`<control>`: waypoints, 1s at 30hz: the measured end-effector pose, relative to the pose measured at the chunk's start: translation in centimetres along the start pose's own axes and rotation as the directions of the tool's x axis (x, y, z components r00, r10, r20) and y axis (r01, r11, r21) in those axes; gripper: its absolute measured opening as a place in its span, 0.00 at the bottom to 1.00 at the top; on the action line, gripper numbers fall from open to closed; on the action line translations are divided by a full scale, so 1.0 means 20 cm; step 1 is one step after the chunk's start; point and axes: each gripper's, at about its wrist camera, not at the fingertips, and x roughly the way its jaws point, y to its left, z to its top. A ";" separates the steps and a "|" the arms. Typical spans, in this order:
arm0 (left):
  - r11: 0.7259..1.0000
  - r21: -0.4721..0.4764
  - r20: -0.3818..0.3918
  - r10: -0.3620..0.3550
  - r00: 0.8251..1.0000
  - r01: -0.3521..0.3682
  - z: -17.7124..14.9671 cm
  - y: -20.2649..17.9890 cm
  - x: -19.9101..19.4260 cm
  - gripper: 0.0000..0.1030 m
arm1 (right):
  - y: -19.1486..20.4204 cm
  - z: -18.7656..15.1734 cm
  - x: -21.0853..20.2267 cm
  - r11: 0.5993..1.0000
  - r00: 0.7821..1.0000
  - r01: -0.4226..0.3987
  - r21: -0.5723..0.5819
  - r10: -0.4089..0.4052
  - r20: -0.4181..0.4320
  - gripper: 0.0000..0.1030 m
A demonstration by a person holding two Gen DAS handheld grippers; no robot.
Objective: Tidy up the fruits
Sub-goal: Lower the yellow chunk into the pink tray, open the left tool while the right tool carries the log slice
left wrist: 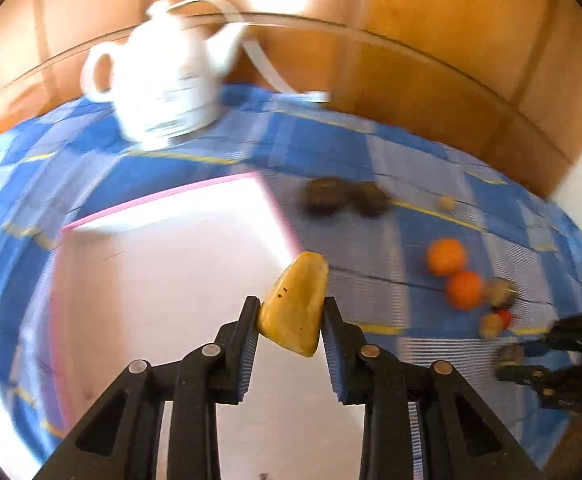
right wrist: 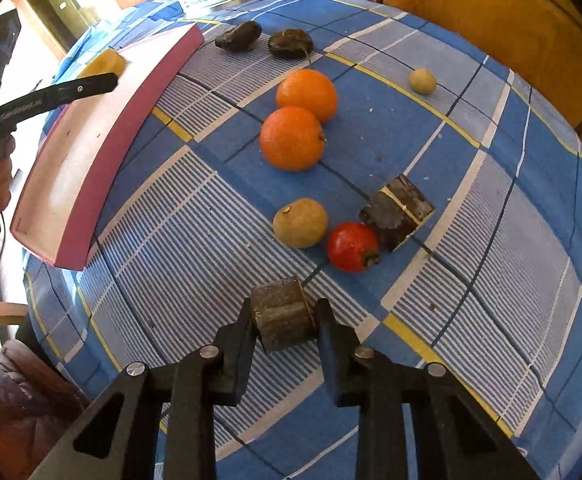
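My left gripper (left wrist: pixel 291 312) is shut on a yellow mango piece (left wrist: pixel 295 304) and holds it above the pink-edged white tray (left wrist: pixel 151 280); that piece also shows in the right wrist view (right wrist: pixel 105 65). My right gripper (right wrist: pixel 283 316) is shut on a dark brown sugarcane chunk (right wrist: pixel 283 314) just above the tablecloth. On the cloth lie two oranges (right wrist: pixel 293 138) (right wrist: pixel 307 94), a red fruit (right wrist: pixel 353 247), a tan round fruit (right wrist: pixel 300 223), a second cane chunk (right wrist: pixel 397 212), two dark fruits (right wrist: pixel 238 36) (right wrist: pixel 291 43) and a small tan fruit (right wrist: pixel 422 81).
A white teapot (left wrist: pixel 159 80) stands at the far edge of the blue checked tablecloth (right wrist: pixel 491 240). Wooden panelling (left wrist: pixel 431 60) rises behind the table. The tray (right wrist: pixel 71 168) lies left of the fruits. The table edge drops off at left.
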 end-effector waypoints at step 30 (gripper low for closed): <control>0.956 -0.165 0.196 0.274 0.942 -0.243 -0.30 0.13 -0.45 0.69 | 0.28 -0.13 -0.01 0.998 0.998 0.058 -0.022 -0.057 0.039 0.26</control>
